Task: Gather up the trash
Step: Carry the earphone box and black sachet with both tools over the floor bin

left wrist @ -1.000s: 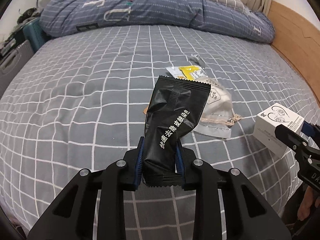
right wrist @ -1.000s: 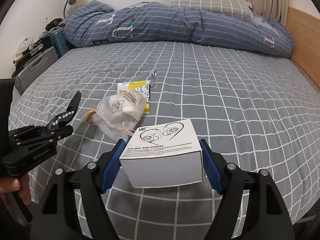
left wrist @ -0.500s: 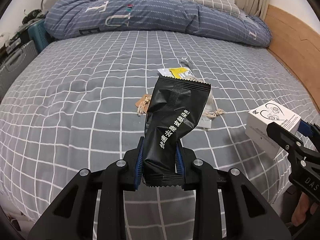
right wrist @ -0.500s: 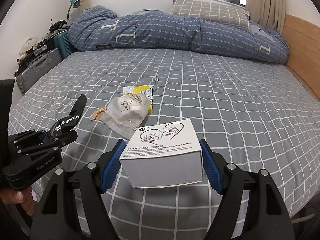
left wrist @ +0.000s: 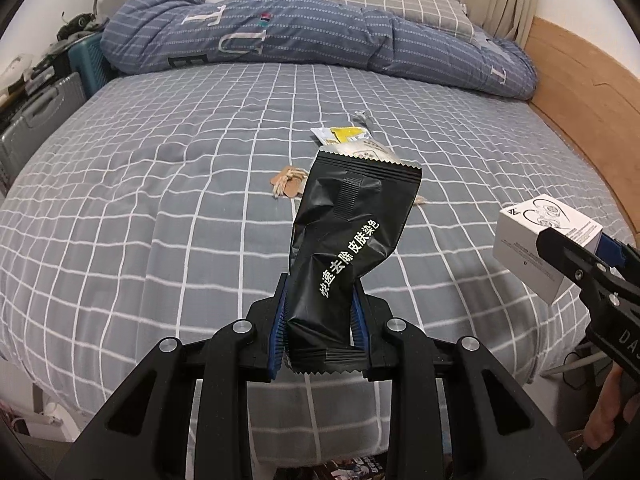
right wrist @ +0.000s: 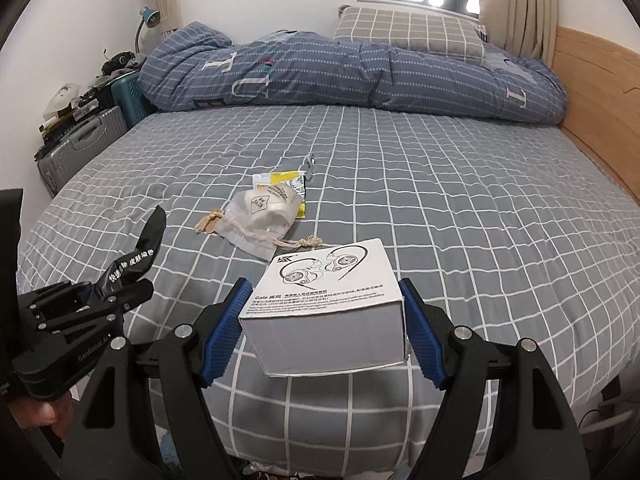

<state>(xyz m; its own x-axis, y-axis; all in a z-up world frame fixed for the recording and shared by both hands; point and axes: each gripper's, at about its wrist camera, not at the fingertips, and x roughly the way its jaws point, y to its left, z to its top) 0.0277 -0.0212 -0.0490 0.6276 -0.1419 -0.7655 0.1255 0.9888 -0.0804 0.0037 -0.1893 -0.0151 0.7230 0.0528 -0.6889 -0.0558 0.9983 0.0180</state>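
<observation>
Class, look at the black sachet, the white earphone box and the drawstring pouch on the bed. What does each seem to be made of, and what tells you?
Black sachet: probably plastic or foil film, slightly glossy; sharp creases and a serrated sealed edge.
White earphone box: likely matte printed cardboard; crisp folded edges, flat faces.
Drawstring pouch: seemingly thin translucent fabric or mesh, with a twine-like cord; it slumps softly.

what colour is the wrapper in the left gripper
Black with white lettering, the wrapper shows best in the left wrist view.
</observation>
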